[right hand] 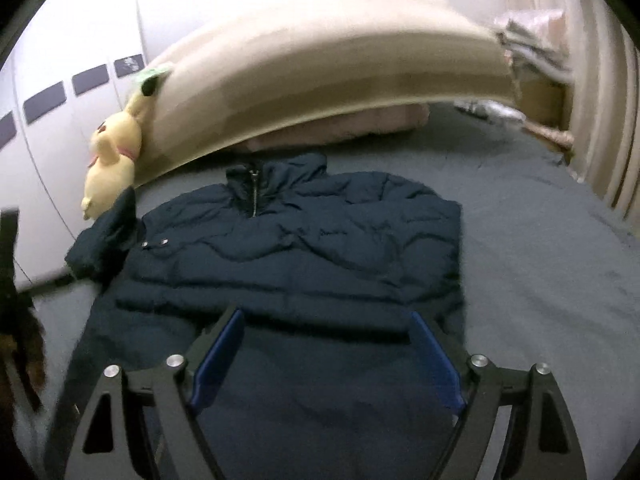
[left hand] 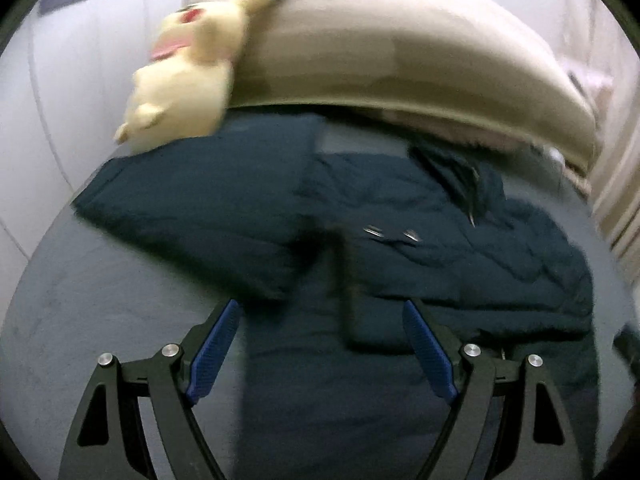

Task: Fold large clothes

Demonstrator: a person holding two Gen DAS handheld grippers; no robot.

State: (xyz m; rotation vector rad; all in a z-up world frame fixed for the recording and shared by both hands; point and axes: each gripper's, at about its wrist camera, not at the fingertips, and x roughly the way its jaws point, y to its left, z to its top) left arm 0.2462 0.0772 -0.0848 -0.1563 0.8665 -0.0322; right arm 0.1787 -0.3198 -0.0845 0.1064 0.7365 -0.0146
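A dark navy puffer jacket lies front up on a grey bed sheet, its zipped collar toward the headboard. One sleeve sticks out at the left. In the left wrist view that sleeve spreads across the sheet, with two metal snaps on the jacket body. My left gripper hovers open above the jacket's lower left part, holding nothing. My right gripper stands open over the jacket's lower half, nothing between its blue pads.
A yellow plush toy leans on a beige padded headboard at the far end of the bed. White cabinet doors line the left side. Curtains and a heap of bags stand at the far right.
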